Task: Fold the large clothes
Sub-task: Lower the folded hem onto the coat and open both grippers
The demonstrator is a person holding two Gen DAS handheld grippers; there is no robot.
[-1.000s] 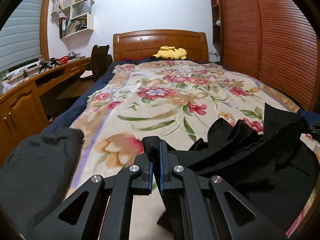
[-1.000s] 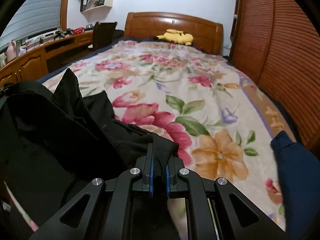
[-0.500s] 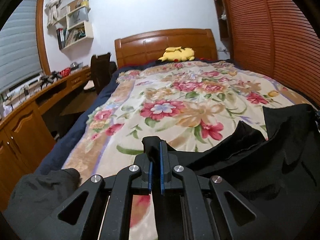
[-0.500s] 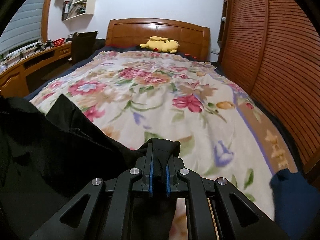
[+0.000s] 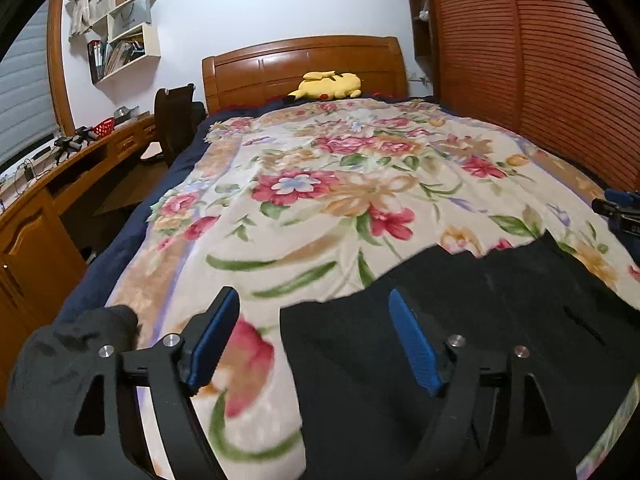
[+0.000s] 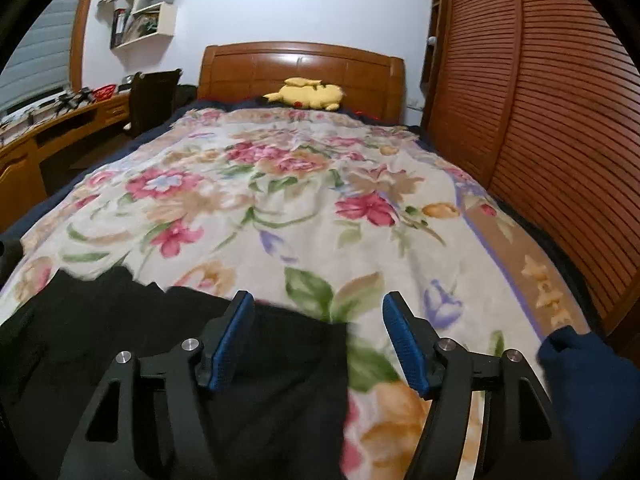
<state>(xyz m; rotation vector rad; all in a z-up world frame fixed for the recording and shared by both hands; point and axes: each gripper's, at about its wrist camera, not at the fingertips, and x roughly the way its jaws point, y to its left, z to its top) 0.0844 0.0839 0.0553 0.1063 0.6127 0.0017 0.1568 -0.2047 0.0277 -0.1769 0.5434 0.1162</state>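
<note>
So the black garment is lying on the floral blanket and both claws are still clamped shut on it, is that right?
Not quite. The black garment does lie on the floral blanket, but both wrist views show the left claw and right claw opening, pads clear of the fabric.

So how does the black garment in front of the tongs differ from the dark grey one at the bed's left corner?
The black garment lies spread fairly flat across the floral blanket; the dark grey garment sits bunched in a lump at the left corner. The black one covers much more of the bed. It is deep black, while the other looks charcoal. Neither is gripped, both being dark clothes on the bed.
</note>
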